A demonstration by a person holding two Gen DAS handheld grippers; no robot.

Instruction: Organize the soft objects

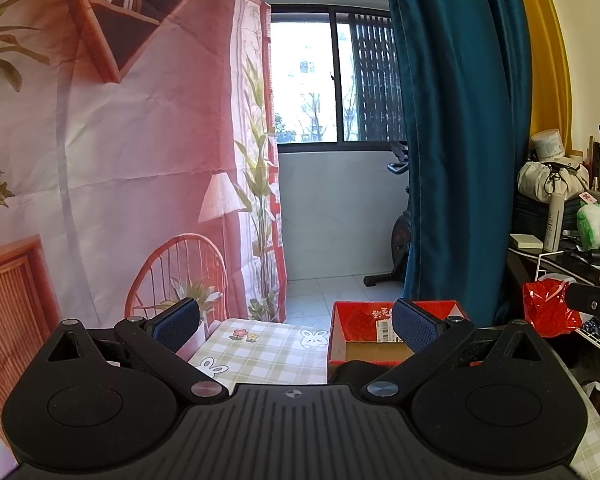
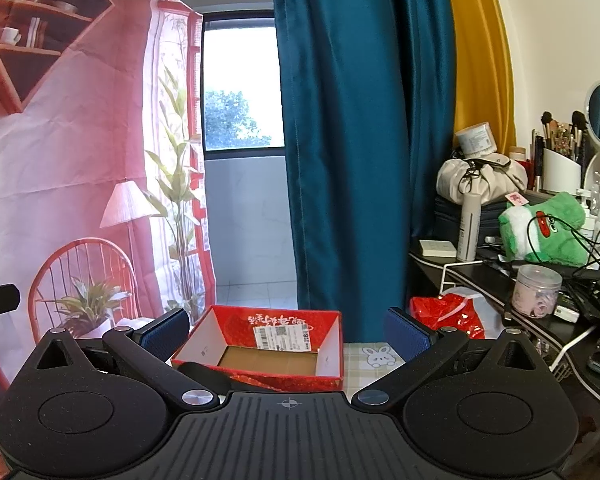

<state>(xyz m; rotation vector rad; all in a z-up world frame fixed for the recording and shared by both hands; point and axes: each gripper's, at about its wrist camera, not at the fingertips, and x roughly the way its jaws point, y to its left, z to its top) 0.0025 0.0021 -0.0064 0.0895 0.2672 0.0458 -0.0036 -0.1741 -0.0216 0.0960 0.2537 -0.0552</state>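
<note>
Both grippers hang wide open and empty above the near edge of the table (image 1: 260, 354): the left gripper (image 1: 296, 322) over the checked cloth, the right gripper (image 2: 286, 330) facing the red box (image 2: 260, 354). That box sits at the table's far edge with a bare cardboard floor. A dark soft item (image 2: 204, 374) lies against its near wall, half hidden. Best to lower slowly, pinch its middle, then lift clear over the rim.
</note>
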